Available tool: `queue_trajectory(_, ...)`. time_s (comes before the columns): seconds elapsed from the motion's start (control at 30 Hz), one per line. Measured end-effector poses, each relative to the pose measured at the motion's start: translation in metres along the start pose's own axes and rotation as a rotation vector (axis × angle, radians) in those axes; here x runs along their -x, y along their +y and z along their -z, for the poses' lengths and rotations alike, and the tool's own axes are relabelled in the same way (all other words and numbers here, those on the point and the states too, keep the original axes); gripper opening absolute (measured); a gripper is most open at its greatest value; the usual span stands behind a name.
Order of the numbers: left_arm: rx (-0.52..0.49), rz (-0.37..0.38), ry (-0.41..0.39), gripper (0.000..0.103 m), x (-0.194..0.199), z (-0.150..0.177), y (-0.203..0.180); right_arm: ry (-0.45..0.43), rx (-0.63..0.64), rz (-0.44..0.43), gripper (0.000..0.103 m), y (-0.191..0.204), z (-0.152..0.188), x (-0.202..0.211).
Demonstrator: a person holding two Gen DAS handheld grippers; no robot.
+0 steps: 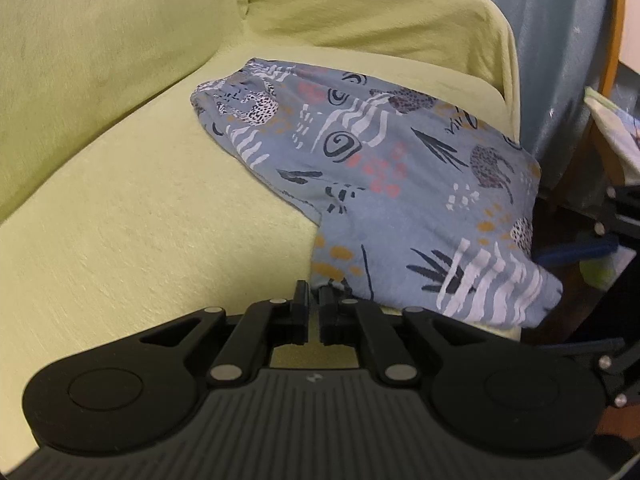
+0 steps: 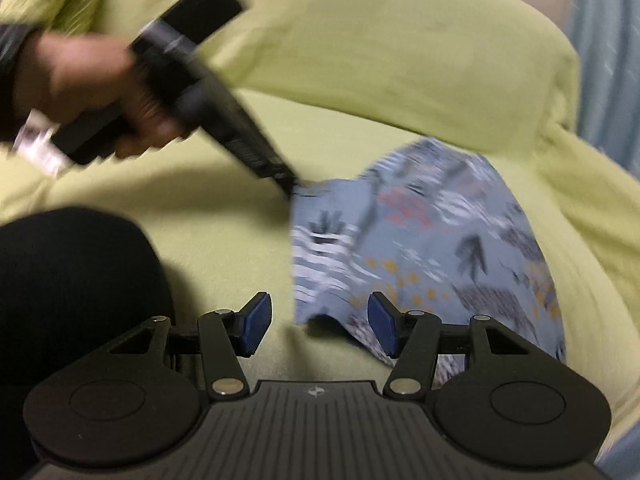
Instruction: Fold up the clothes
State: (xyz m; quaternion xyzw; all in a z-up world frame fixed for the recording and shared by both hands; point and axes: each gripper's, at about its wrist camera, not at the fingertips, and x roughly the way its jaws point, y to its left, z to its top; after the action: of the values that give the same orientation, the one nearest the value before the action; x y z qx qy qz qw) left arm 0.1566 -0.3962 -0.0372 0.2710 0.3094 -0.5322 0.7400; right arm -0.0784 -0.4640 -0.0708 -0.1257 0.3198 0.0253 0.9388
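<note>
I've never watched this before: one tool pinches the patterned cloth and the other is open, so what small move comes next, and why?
Probably the left gripper lets go. The patterned cloth already lies doubled on the green sofa, the right gripper stands open with nothing pressed between its blue pads, and only the left one pinches a corner.

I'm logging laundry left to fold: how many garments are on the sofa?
1: the patterned blue garment lies folded on the green sofa near its armrest, its near corner pinched by the left tongs. Others may be out of view.
</note>
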Motion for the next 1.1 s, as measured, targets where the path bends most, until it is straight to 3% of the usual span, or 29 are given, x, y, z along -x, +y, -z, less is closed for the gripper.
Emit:
queue_trajectory(0.3, -0.103, -0.041, -0.023, 0.011, 0.041, 0.015, -0.003, 0.031, 0.371, 0.091, 0.052, 0.033, 0.015, -0.009)
queue_trajectory(0.4, -0.207, -0.015, -0.076, 0.023, 0.050, 0.019, -0.020, 0.035, 0.422, 0.096, 0.051, 0.035, 0.018, -0.020)
queue_trajectory(0.5, -0.385, 0.000, -0.103, 0.039, 0.051, 0.025, -0.047, 0.029, 0.410, 0.082, 0.041, 0.030, 0.017, -0.033)
queue_trajectory(0.53, -0.453, -0.001, -0.113, 0.045, 0.049, 0.028, -0.057, 0.032, 0.387, 0.079, 0.030, 0.025, 0.015, -0.034)
queue_trajectory(0.57, -0.526, -0.012, -0.126, 0.048, 0.047, 0.030, -0.067, 0.034, 0.363, 0.075, 0.005, 0.021, 0.012, -0.035)
queue_trajectory(0.63, -0.674, -0.033, -0.152, 0.063, 0.042, 0.033, -0.088, 0.033, 0.285, 0.050, 0.003, 0.007, 0.007, -0.033)
queue_trajectory(0.8, -1.068, -0.164, -0.237, 0.074, 0.012, 0.047, -0.134, 0.021, 0.025, -0.057, 0.003, -0.035, -0.006, -0.022)
queue_trajectory(0.9, -1.199, -0.162, -0.259, 0.072, -0.005, 0.049, -0.148, -0.001, -0.099, -0.107, 0.003, -0.057, -0.011, -0.010)
queue_trajectory(1.1, -1.133, -0.170, -0.274, 0.025, -0.018, 0.036, -0.150, -0.062, -0.243, -0.139, 0.003, -0.085, -0.015, 0.006)
